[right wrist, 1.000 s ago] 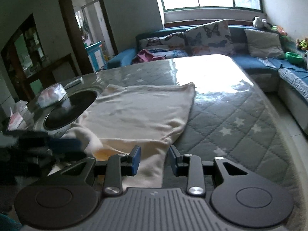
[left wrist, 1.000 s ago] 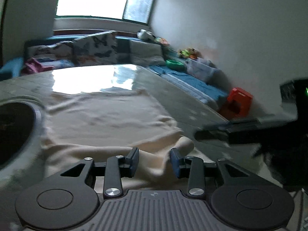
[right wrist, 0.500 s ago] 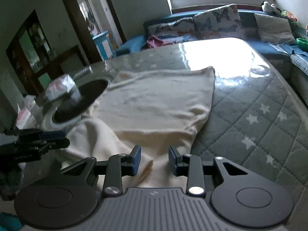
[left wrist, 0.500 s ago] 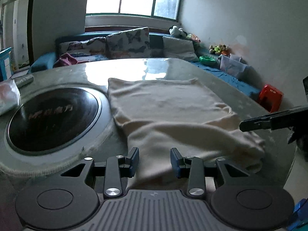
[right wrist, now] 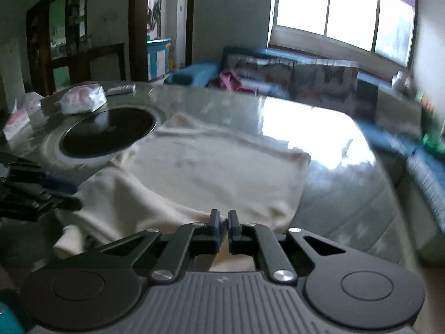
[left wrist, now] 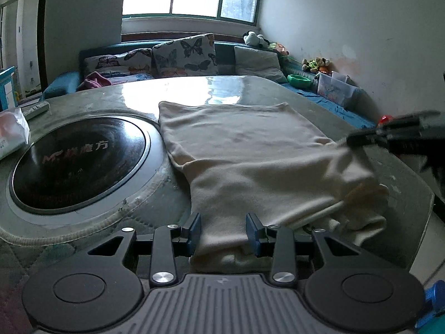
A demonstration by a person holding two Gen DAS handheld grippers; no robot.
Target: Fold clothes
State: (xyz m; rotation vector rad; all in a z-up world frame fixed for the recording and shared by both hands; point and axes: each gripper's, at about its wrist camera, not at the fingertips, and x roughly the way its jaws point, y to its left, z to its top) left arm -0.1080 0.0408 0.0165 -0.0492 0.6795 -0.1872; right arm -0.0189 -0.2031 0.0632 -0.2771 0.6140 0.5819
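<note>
A cream garment (left wrist: 244, 150) lies spread on the quilted grey table (left wrist: 395, 167), bunched along its near edge. My left gripper (left wrist: 222, 233) is open at that near edge, and a strip of the cloth runs between its fingers without being pinched. In the left wrist view my right gripper (left wrist: 349, 140) comes in from the right, and the cloth rises to its tip. In the right wrist view the right gripper (right wrist: 222, 220) is shut on the near right edge of the garment (right wrist: 217, 172). The left gripper (right wrist: 73, 197) shows there at the far left, by the cloth.
A round black cooktop (left wrist: 78, 158) is set into the table left of the garment. A tissue pack (left wrist: 11, 133) and a remote (left wrist: 36, 108) lie beyond it. A sofa with butterfly cushions (left wrist: 183, 55) stands behind. The table's rounded edge (left wrist: 425, 208) drops off at the right.
The right gripper's jaws went from apart to closed on the garment's edge, and its view rolled and blurred. The left gripper swung to the cloth's near edge, then held still.
</note>
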